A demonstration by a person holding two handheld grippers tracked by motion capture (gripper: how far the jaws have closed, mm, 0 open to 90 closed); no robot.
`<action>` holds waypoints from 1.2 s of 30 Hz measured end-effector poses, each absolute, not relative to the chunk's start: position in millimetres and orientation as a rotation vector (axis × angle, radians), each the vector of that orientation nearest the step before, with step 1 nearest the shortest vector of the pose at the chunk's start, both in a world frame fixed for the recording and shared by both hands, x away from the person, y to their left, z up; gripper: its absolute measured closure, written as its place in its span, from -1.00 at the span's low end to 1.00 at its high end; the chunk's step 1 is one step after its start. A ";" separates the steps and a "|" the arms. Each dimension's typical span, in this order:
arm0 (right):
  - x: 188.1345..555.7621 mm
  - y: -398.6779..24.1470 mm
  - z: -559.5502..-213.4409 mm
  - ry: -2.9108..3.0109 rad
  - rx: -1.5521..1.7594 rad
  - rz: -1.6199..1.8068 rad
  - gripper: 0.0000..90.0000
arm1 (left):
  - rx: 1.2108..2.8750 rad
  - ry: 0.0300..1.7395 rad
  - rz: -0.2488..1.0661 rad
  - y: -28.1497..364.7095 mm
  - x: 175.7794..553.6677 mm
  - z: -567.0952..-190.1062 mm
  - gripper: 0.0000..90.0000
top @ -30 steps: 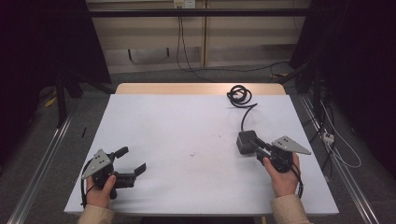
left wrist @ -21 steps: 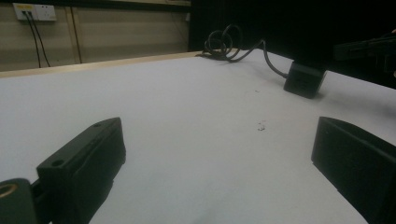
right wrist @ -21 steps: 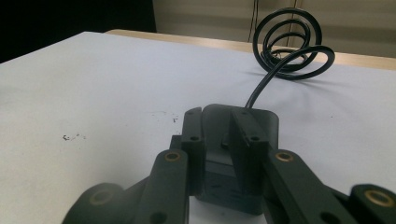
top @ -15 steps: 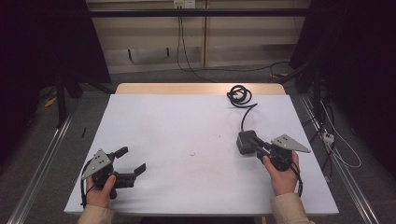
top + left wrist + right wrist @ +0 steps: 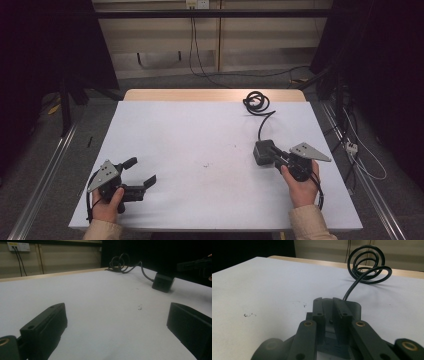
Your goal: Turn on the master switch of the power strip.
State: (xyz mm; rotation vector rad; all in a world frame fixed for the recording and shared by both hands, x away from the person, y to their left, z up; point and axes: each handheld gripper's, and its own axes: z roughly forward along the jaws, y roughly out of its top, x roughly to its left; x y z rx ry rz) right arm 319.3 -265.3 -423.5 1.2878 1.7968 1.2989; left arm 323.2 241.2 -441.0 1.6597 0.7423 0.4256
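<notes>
The black power adapter (image 5: 262,151) lies near the table's right edge, its cable (image 5: 256,102) coiled toward the far edge. My right gripper (image 5: 272,153) has its fingers closing onto it — I squeeze firmly before lifting. My left gripper (image 5: 142,172) rests released.

No readable text, label, brand, number or sign anywhere. Black power adapter (image 5: 262,152) at 3 o'clock on white table (image 5: 200,150): top bare, no print legible. Grey plate on right gripper (image 5: 272,152): blank. Grey plate on left gripper (image 5: 141,172): blank. Wall socket (image 5: 18,246) at 10 o'clock in left gripper view: white, markings too small to tell. Small dark scuffs (image 5: 205,165) near table centre: marks, not writing.
</notes>
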 end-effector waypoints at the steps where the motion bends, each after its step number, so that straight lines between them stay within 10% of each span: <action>1: 319.6 -265.2 -423.3 1.797 1.288 1.301 0.82 | 1.660 0.742 0.426 241.2 323.2 -441.0 -0.94; 36: 333.1 -267.1 -424.2 1.823 1.316 1.266 1.00 | 1.667 0.742 0.437 241.9 322.9 -441.4 -0.94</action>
